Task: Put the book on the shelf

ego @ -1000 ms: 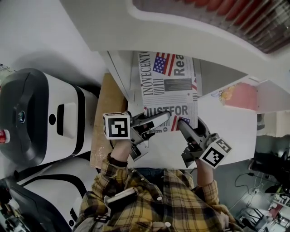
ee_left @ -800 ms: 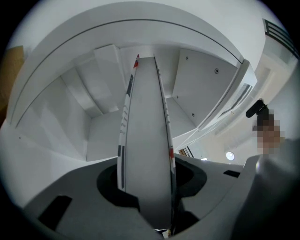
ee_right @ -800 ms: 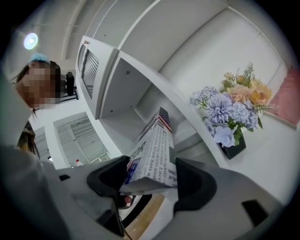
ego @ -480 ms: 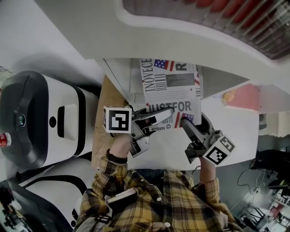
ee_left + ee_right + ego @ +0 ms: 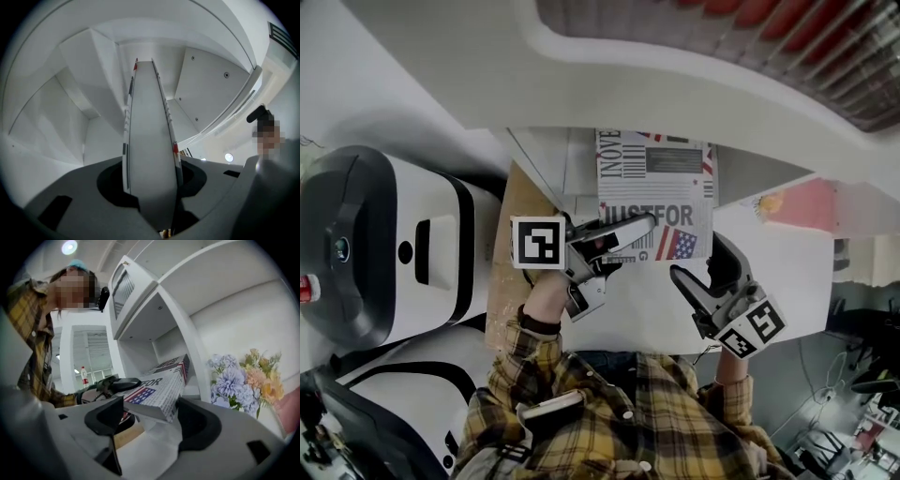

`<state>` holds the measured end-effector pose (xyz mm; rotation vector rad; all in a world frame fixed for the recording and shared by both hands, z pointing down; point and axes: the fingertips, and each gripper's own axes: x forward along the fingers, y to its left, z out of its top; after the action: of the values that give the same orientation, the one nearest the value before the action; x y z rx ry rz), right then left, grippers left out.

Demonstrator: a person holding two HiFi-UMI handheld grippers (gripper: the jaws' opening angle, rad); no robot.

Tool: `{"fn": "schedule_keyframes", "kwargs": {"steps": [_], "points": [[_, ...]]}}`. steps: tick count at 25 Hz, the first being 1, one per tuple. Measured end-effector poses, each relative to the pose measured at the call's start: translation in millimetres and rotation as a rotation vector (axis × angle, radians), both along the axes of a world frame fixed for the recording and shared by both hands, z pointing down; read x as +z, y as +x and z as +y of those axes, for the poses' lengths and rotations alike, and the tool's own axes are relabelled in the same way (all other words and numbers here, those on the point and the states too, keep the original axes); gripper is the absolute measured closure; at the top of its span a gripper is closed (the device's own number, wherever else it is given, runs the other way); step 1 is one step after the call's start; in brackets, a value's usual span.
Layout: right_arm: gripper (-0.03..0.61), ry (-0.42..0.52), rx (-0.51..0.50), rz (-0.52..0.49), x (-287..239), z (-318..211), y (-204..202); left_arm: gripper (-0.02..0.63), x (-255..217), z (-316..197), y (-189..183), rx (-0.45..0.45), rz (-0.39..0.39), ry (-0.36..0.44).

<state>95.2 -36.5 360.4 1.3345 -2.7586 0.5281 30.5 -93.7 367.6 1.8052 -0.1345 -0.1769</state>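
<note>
**Book part-way into shelf**

Left gripper jaws are clenched on the book's near edge, and its far end lies inside the white shelf opening. Right gripper jaws are opening. The book's near corner lies between them, pads off it.

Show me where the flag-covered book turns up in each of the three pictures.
Head view: book top centre, far end under the white shelf.
Left gripper view: book edge-on at centre, clamped in the left gripper.
Right gripper view: book at centre, ahead of the right gripper, whose jaws are opening, clear of it.
Shared landmark: the white shelf, in all three.
</note>
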Motion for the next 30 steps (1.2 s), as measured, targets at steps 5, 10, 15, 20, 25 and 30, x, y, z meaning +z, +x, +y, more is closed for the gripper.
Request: {"fn": "schedule_keyframes", "kwargs": {"steps": [5,10,15,20,25,30], "points": [[0.233,0.061,0.058,0.215,9,-6,-7,0.442,-3,-1,-1,-0.001,0.011,0.039],[0.235,0.081,0.136,0.212,8,-14,-6,0.426,-5,-3,-2,-0.031,0.011,0.057],[0.235,0.092,0.15,0.157,-2,-29,-10,0.351,-18,-12,-10,-0.051,0.071,0.093],[0.235,0.074,0.154,0.152,-2,-38,-14,0.311,-24,-3,-14,-0.021,0.077,0.176],[0.235,0.073,0.155,0.188,-1,-49,-21,0.308,-9,11,-9,0.014,-0.003,0.233],[0.235,0.07,0.163,0.208,0,-55,-25,0.307,-4,0,-12,-0.076,0.019,0.221]]}}
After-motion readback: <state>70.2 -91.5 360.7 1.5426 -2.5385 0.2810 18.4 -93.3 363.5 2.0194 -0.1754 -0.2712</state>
